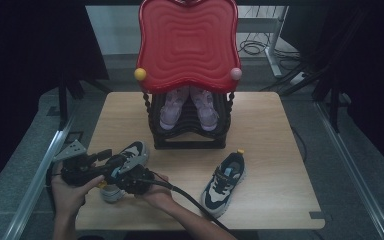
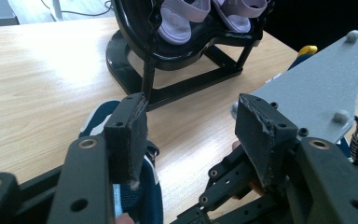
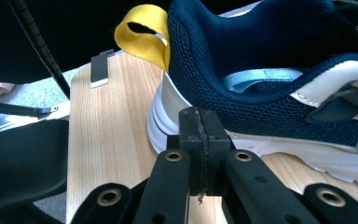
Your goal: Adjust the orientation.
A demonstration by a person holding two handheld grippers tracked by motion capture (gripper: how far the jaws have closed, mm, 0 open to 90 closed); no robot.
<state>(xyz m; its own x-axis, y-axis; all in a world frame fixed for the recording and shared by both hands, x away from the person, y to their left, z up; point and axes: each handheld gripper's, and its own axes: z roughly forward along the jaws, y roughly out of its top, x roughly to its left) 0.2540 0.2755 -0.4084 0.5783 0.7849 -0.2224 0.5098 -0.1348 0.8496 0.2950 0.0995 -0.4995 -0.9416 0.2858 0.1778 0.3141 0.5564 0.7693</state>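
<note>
Black left claw with worn pads, round screws, grey three-cornered plate, trailing black cable

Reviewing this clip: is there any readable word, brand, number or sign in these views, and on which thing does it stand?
None can be read.
Navy sneaker by the right claw: no lettering shows on its yellow heel loop or side.
Second sneaker: possible markings, too small to read.
Lilac sandals on the black rack: a faint blurred mark, unreadable.
Red tray: plain.

A lab-style recording booth.
Black curtains enclose a lone wooden table framed by metal rails; cables trail over the far floor.
</note>
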